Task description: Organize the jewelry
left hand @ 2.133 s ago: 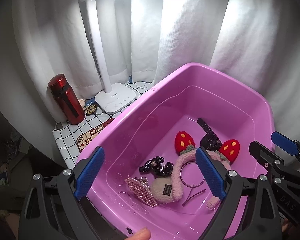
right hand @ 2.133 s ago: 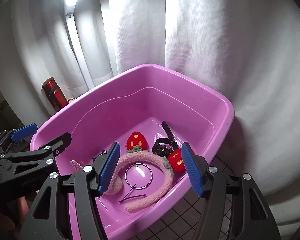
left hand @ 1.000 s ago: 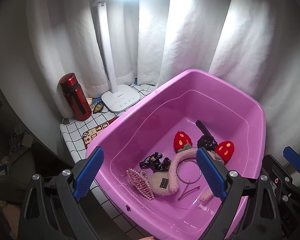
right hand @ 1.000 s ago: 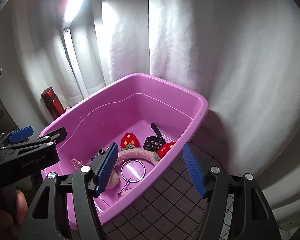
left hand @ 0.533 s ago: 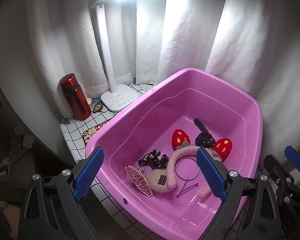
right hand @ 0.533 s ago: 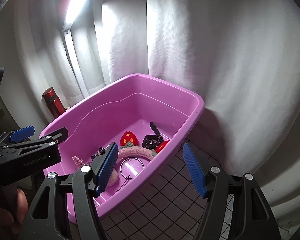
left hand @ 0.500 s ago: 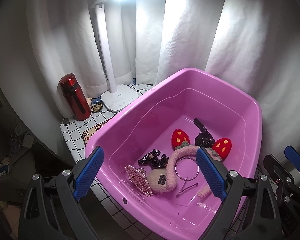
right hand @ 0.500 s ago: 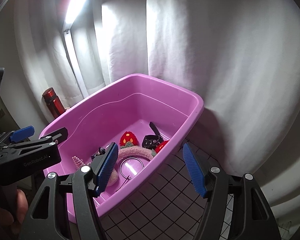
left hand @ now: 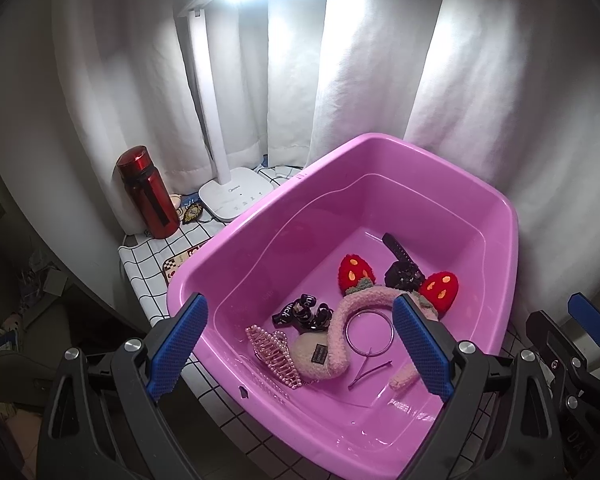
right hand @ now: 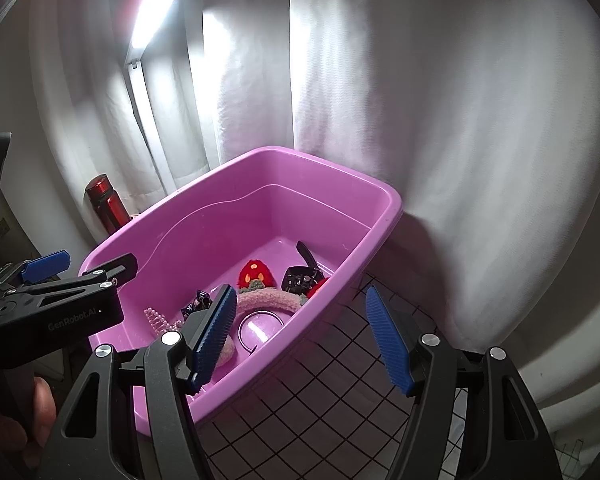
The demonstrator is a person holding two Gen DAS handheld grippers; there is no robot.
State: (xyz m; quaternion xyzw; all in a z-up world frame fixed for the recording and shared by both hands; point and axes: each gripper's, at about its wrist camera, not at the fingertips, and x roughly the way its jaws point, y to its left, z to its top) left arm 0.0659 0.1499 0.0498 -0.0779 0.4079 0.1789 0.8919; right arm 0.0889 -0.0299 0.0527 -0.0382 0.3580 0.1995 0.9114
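Observation:
A pink plastic tub (left hand: 476, 194) (right hand: 392, 204) stands on a checked cloth. In it lie a fuzzy pink headband with red strawberry ears (left hand: 338, 330) (right hand: 262, 300), a pink beaded claw clip (left hand: 274, 350) (right hand: 156, 320), a black bow clip (left hand: 304, 312), a black watch (left hand: 402, 266) (right hand: 302, 274), a silver bangle (left hand: 370, 332) (right hand: 260, 328) and a thin hairpin (left hand: 370, 370). My left gripper (left hand: 300, 344) is open and empty, held above the tub's near edge. My right gripper (right hand: 302, 338) is open and empty, above the tub's right rim.
A red bottle (left hand: 148, 192) (right hand: 106, 202) and a white desk lamp (left hand: 236, 200) stand left of the tub, with small trinkets (left hand: 190, 212) between them. White curtains hang behind. The checked cloth (right hand: 332, 400) shows right of the tub. The table edge drops off at the left.
Both grippers have pulled back and up from the tub, so it looks smaller and farther. Both stayed open. The items in the tub have not moved.

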